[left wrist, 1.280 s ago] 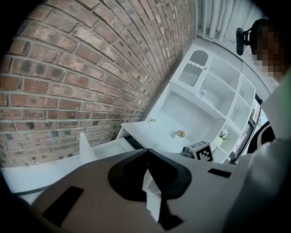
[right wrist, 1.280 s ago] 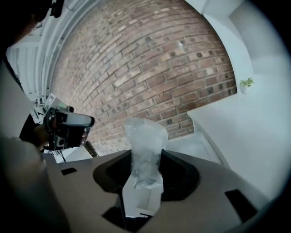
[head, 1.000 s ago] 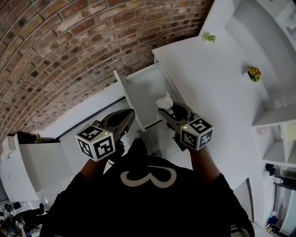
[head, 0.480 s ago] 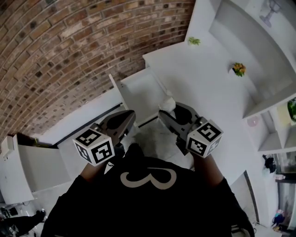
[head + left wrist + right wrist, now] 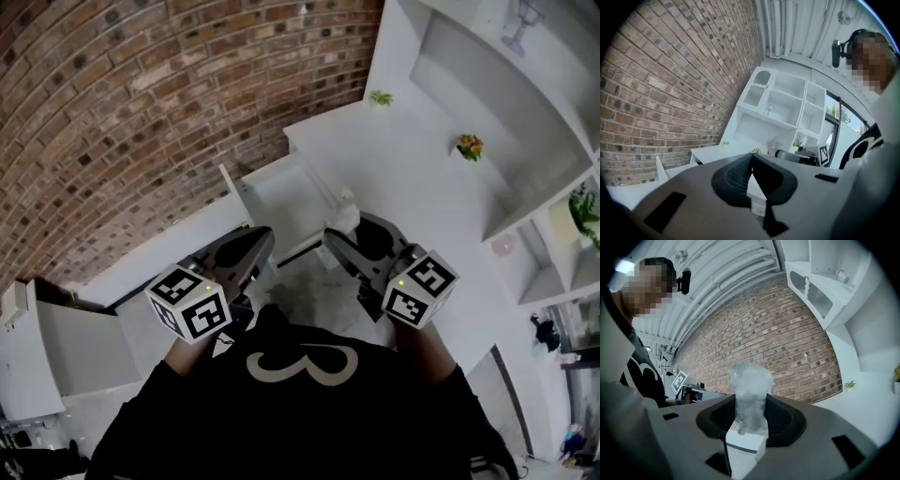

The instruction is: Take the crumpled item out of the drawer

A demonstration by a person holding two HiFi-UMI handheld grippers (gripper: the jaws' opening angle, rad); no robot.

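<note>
Fingers on right gripper are clamping the crumpled item, a whitish translucent wad sticking up past the pads. On left gripper the fingers are sitting pressed together, nothing between them.

Rest, big to small. Brick wall is filling the upper left of head view. White cabinet is running away from the person beside it, carrying two small plants on top. White shelf unit is standing on the cabinet's far right side. Person's black shirt is taking up the bottom of head view. Drawer is sticking out open from the cabinet's left face. Both grippers are hovering side by side just short of the drawer, jaws pointing at it. Crumpled item is showing at the drawer's near edge, right by the cabinet; can't tell whether it's clearing the rim. Orange-flowered plant is sitting mid-top, green plant is sitting at the wall end.
</note>
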